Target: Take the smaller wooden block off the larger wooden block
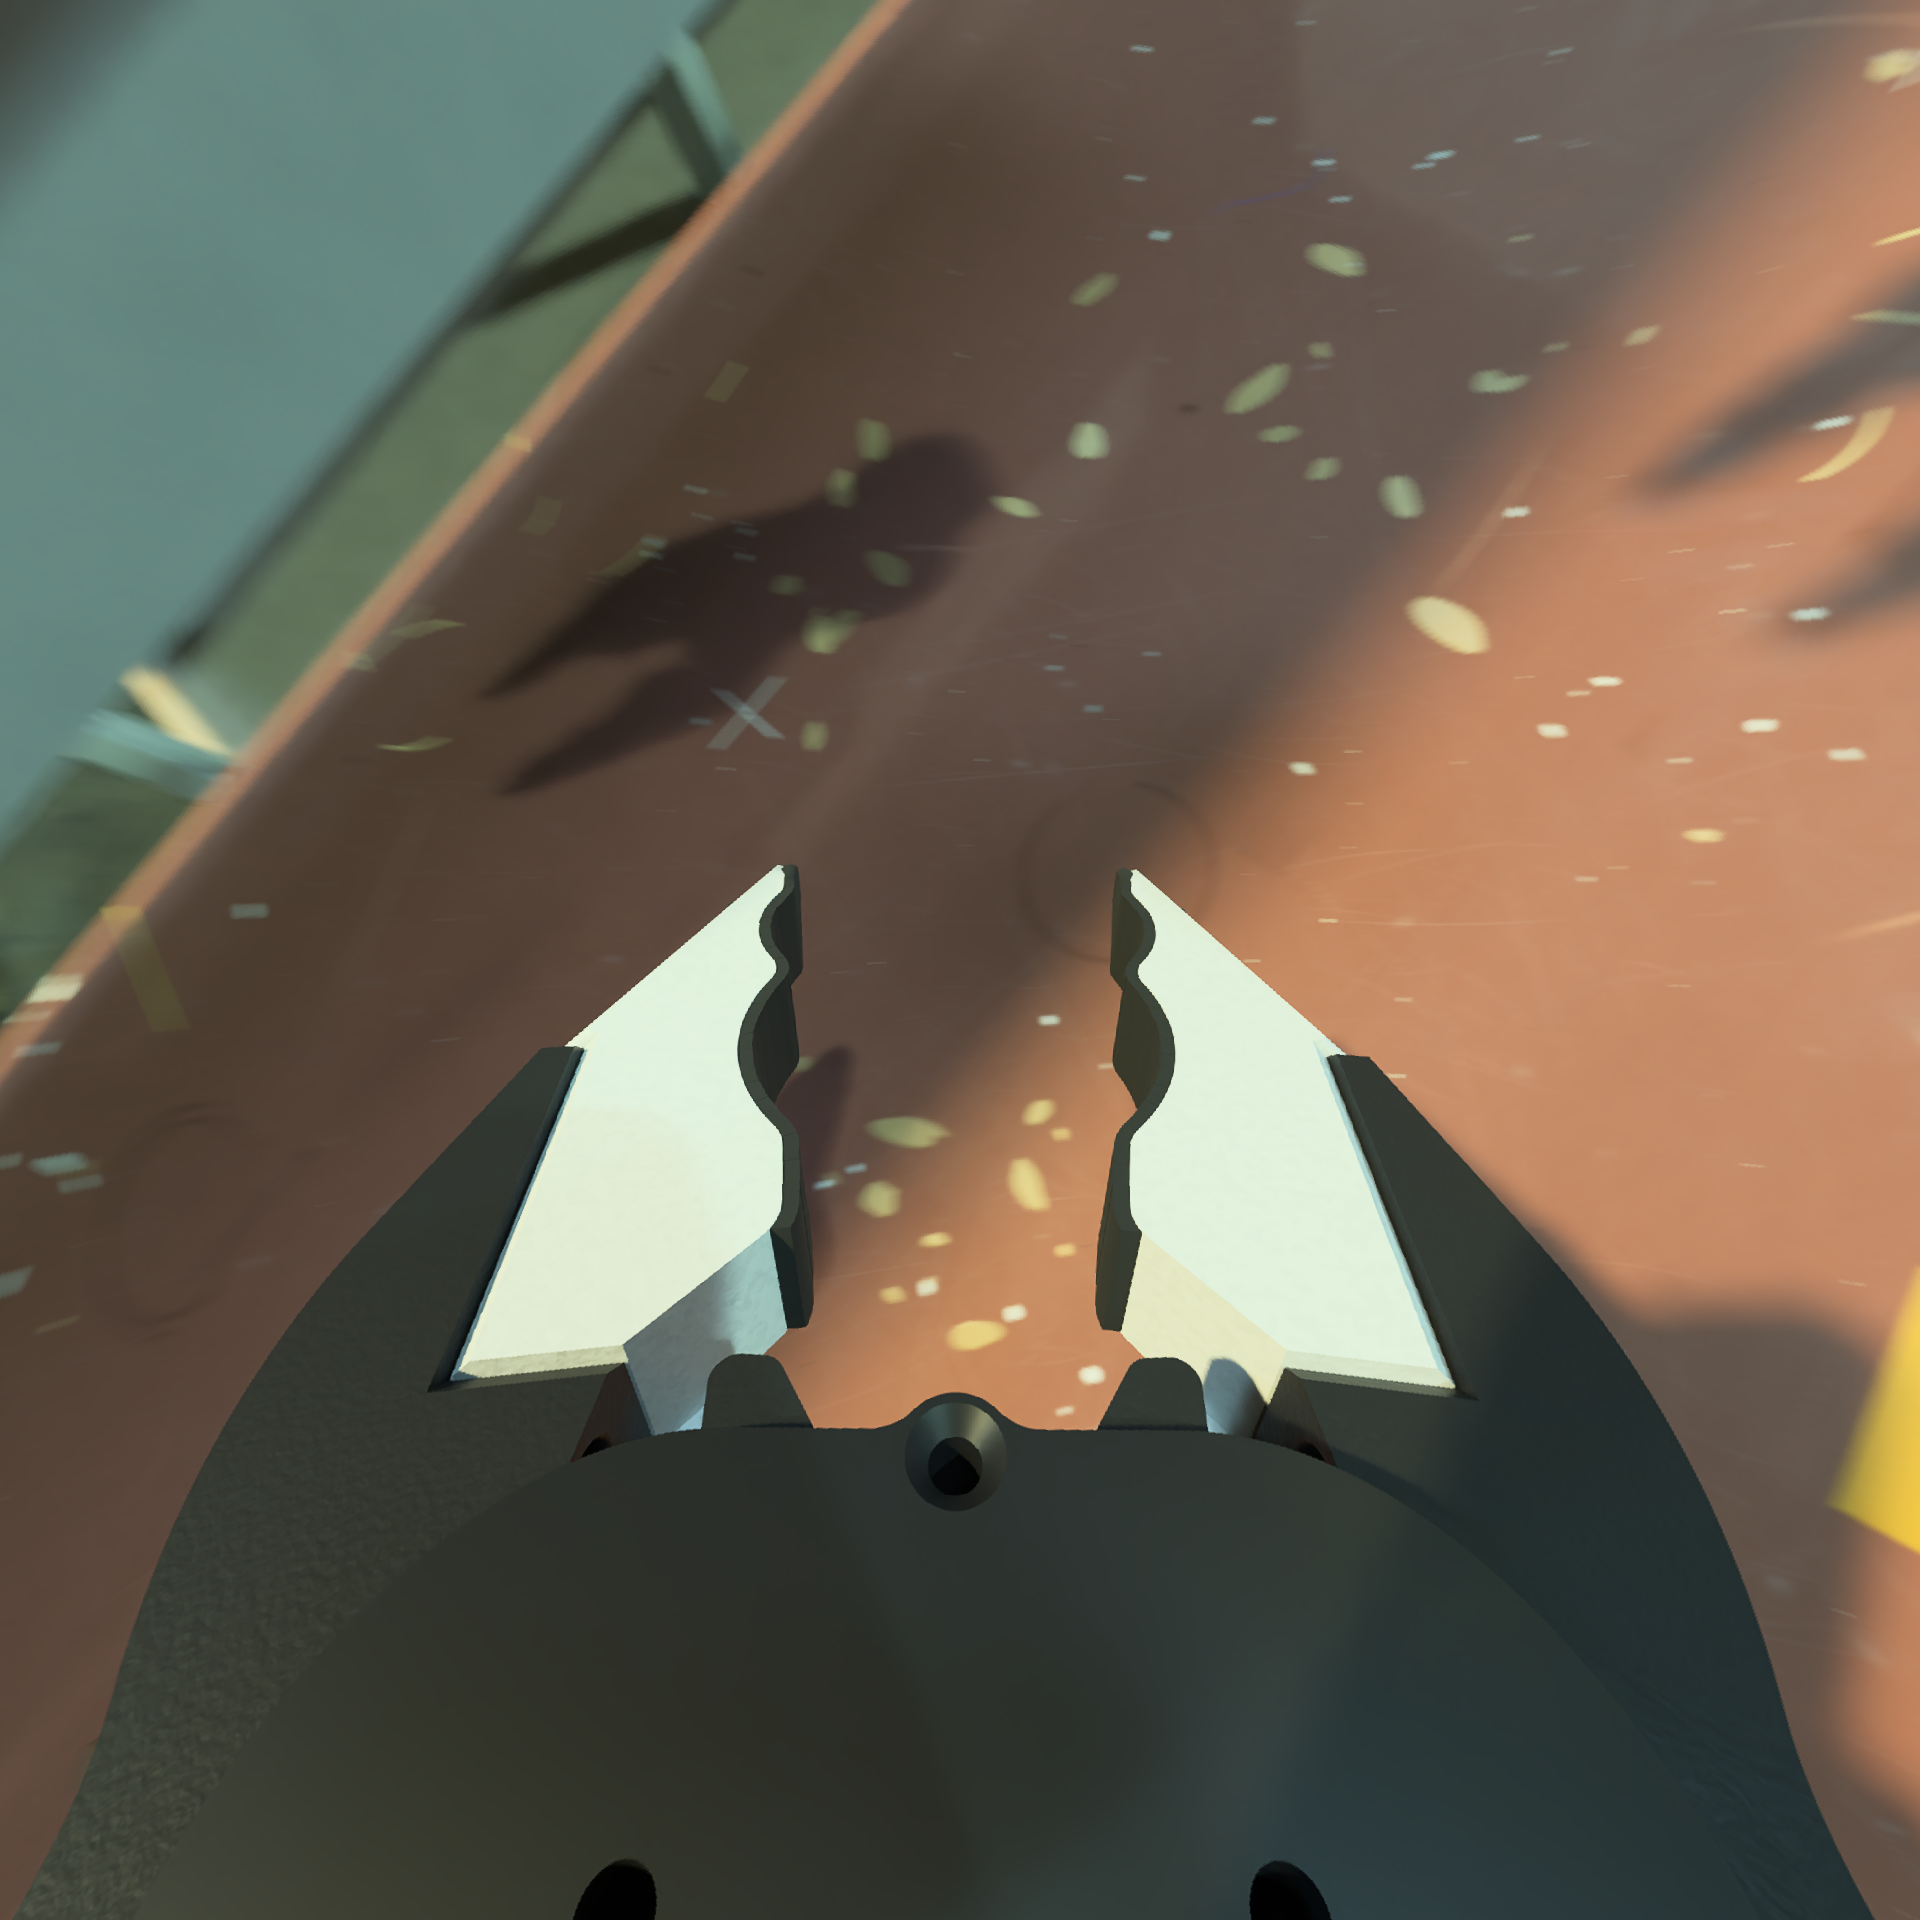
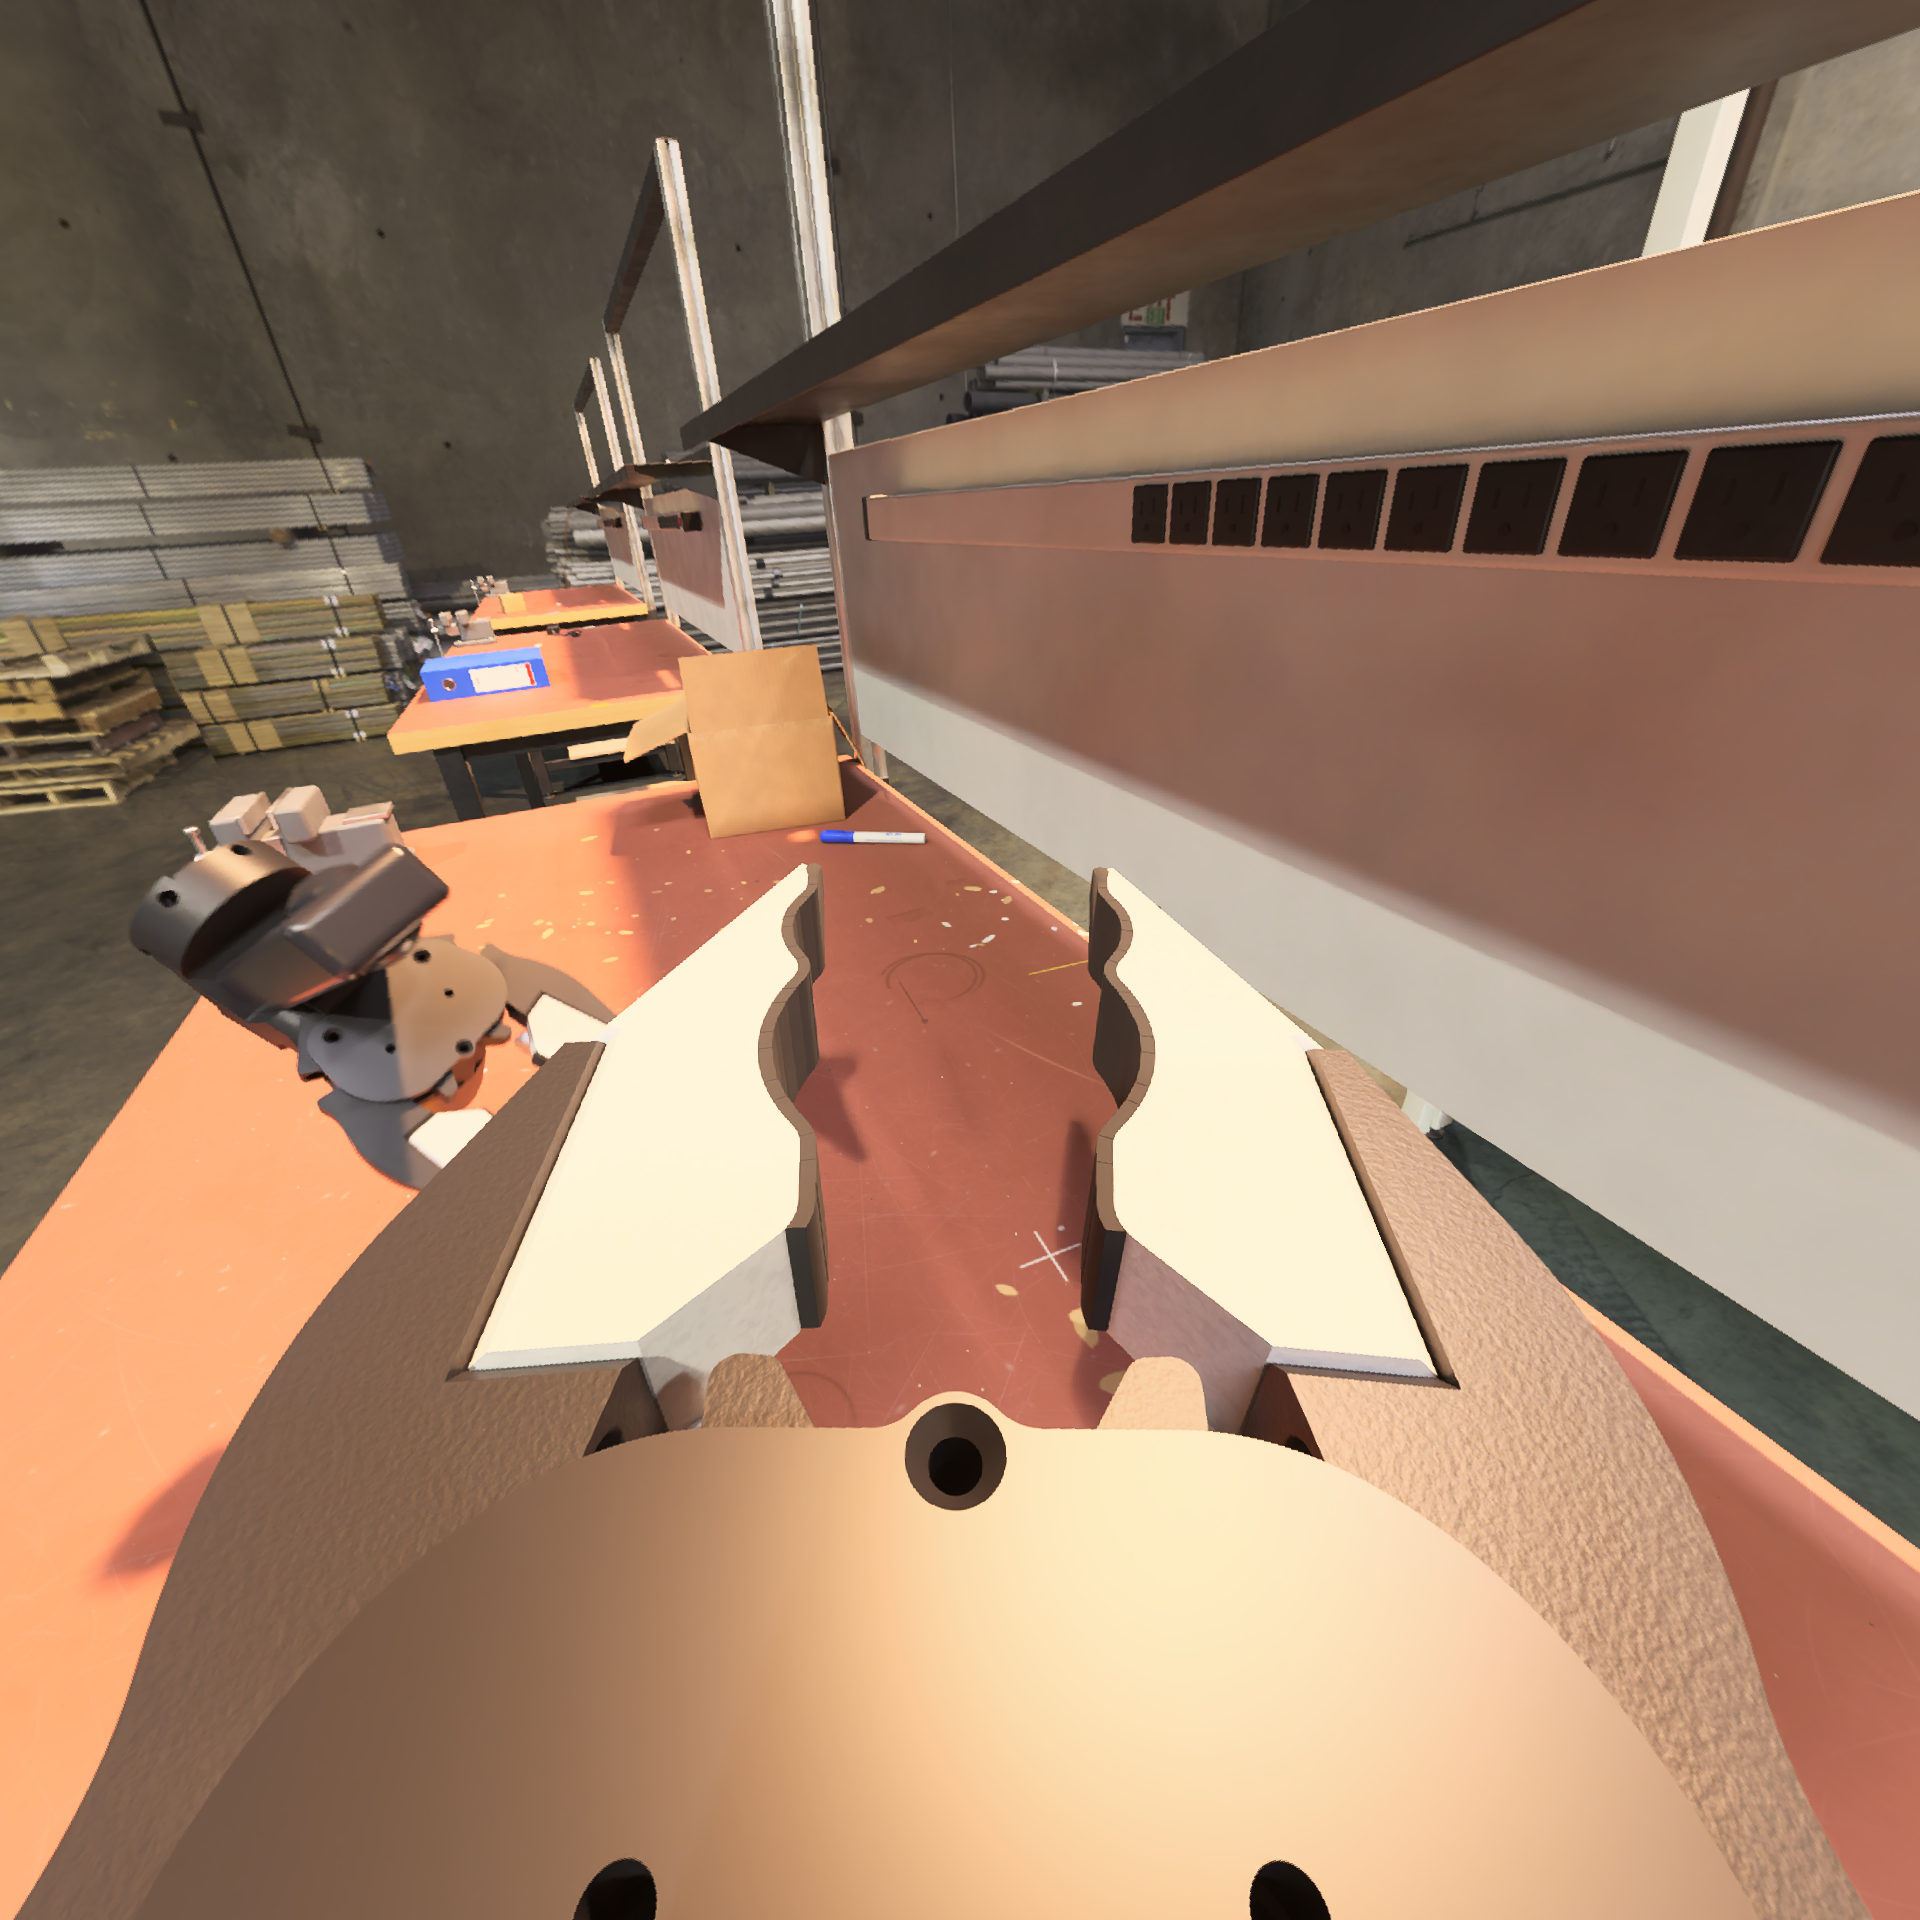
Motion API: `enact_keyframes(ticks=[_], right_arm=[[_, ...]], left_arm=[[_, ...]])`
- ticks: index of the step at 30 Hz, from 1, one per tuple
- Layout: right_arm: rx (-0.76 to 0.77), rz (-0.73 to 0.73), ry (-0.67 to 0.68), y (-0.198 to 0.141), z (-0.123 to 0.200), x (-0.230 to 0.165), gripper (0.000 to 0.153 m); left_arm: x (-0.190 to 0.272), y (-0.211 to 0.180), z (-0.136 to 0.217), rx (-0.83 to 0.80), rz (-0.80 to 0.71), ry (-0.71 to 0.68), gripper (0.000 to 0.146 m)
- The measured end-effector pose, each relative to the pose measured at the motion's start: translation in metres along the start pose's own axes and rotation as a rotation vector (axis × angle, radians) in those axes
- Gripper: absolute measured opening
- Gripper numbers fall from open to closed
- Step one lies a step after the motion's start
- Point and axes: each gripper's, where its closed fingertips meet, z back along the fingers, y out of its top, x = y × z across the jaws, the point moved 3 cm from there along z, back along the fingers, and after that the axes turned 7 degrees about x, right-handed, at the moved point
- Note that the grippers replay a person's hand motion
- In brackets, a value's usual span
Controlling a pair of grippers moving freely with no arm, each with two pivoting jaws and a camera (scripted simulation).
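Neither wooden block shows clearly in either view. A yellow shape (image 1: 1883,1455) is cut off at the right edge of the left wrist view; I cannot tell what it is. My left gripper (image 1: 956,883) is open and empty, pointing down at the speckled orange-red table (image 1: 1403,935). My right gripper (image 2: 956,883) is open and empty, low over the same table (image 2: 935,1091), looking along it. The left gripper (image 2: 509,1081) also shows in the right wrist view, to the left, tilted down toward the table.
A cardboard box (image 2: 764,743) stands at the table's far end with a blue marker (image 2: 873,836) beside it. A back panel with a row of dark sockets (image 2: 1455,509) and a shelf above run along the right. A blue binder (image 2: 483,675) lies on another table beyond.
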Motion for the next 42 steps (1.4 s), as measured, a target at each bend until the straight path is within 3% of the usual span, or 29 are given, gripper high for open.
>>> enact_keyframes(ticks=[3, 6, 10, 12, 13, 16, 18, 21, 24, 28, 32, 39, 42], right_arm=[[-0.004, 0.001, 0.000, -0.001, -0.001, 0.002, 0.051], [-0.007, -0.013, 0.002, -0.002, -0.002, 0.004, 0.051], [-0.026, -0.002, -0.023, -0.004, -0.001, 0.005, 0.051], [-0.019, 0.003, -0.017, -0.003, 0.001, 0.003, 0.051], [-0.010, 0.001, -0.009, -0.001, 0.001, 0.002, 0.051], [0.019, -0.008, 0.009, 0.002, 0.002, 0.001, 0.051], [0.020, -0.016, 0.004, 0.001, 0.000, 0.004, 0.051], [-0.004, -0.023, -0.022, -0.005, -0.004, 0.010, 0.051], [-0.036, -0.020, -0.036, -0.011, -0.007, 0.014, 0.051], [-0.065, -0.017, -0.068, -0.017, -0.007, 0.020, 0.051], [-0.076, -0.021, -0.091, -0.021, -0.007, 0.027, 0.051], [-0.106, -0.024, -0.111, -0.027, -0.009, 0.033, 0.051], [-0.123, -0.017, -0.114, -0.030, -0.011, 0.034, 0.051]], left_arm=[[0.027, -0.008, -0.015, -0.018, 0.071, -0.126, 0.060], [0.046, -0.006, -0.018, 0.070, 0.120, -0.245, 0.060], [0.039, 0.008, 0.007, 0.181, 0.299, -0.432, 0.060], [0.008, 0.013, 0.038, 0.246, 0.317, -0.400, 0.060], [-0.019, 0.011, 0.057, 0.243, 0.277, -0.316, 0.058], [-0.126, -0.016, 0.114, 0.139, 0.055, 0.147, 0.043], [-0.186, -0.049, 0.136, 0.042, -0.038, 0.276, 0.031], [-0.237, -0.119, 0.135, -0.249, 0.053, 0.154, 0.029], [-0.260, -0.187, 0.120, -0.545, 0.106, 0.078, 0.039], [-0.280, -0.241, 0.107, -0.766, -0.029, 0.083, 0.038], [-0.290, -0.263, 0.102, -0.851, -0.112, 0.039, 0.031], [-0.296, -0.281, 0.087, -0.868, -0.099, -0.041, 0.030], [-0.294, -0.283, 0.083, -0.870, -0.072, -0.092, 0.018]])
